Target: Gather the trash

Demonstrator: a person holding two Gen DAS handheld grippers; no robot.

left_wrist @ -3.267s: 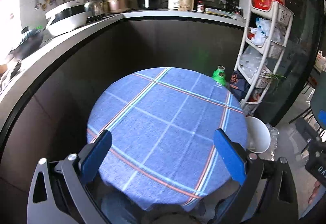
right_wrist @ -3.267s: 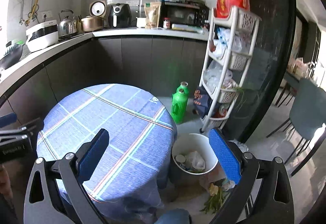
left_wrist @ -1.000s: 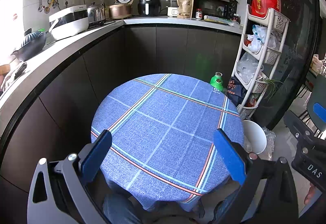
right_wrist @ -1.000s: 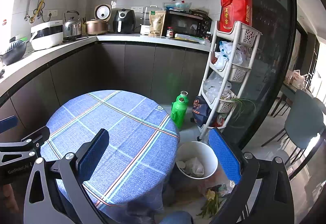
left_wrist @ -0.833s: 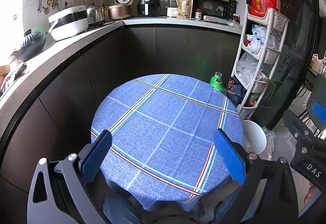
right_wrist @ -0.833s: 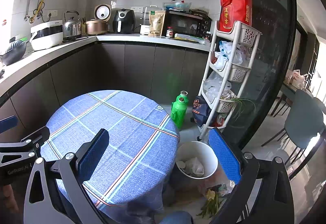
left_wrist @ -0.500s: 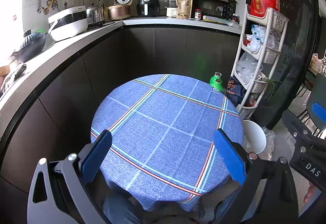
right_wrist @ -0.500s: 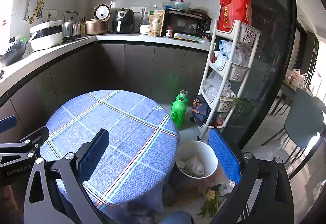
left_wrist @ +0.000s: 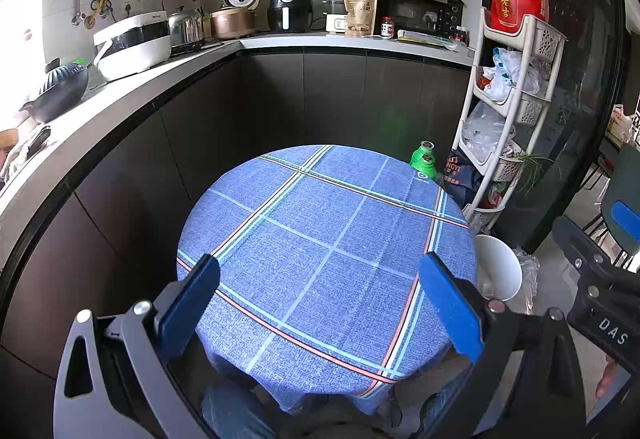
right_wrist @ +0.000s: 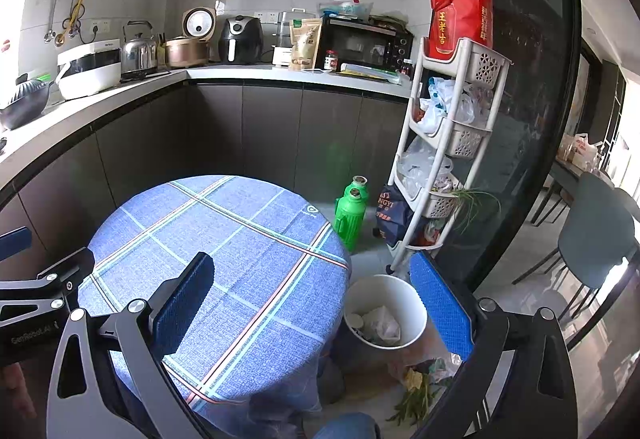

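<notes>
Above the round table (left_wrist: 328,239) | left gripper (left_wrist: 320,299) fingers spread wide, empty | right gripper (right_wrist: 316,299) likewise, level | trash in white bin (right_wrist: 404,295) on floor, right of table.

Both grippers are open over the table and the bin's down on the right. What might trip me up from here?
1. Scraps lie on the floor beside the white bin, easy to miss.
2. The bin sits tight against the tablecloth, so the right gripper may snag it.
3. The rack stands close behind.
</notes>
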